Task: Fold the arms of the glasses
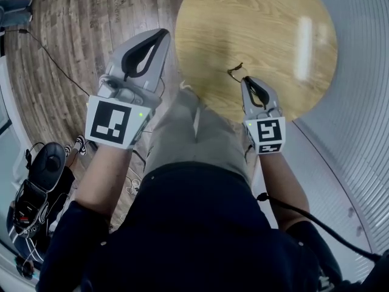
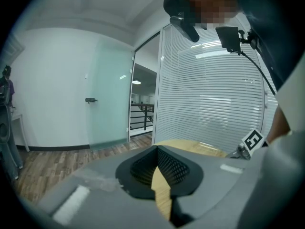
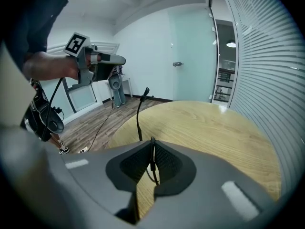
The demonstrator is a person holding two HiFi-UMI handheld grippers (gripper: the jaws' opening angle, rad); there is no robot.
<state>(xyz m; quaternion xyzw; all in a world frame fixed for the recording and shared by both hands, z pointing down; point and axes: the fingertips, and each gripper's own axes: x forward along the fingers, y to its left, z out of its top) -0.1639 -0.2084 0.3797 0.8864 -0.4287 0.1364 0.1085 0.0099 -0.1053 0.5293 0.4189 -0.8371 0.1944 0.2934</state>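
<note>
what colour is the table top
Light tan with a wood grain. The round table shows best in the head view.

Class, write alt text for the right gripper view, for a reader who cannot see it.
The right tongs are shut on the thin dark glasses, part of whose frame sticks up past the tips above a round wooden table. At upper left, a hand holds the left tongs in the air over a wood floor.

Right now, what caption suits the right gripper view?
Fingers pinch thin dark glasses over a round wooden table.
</note>
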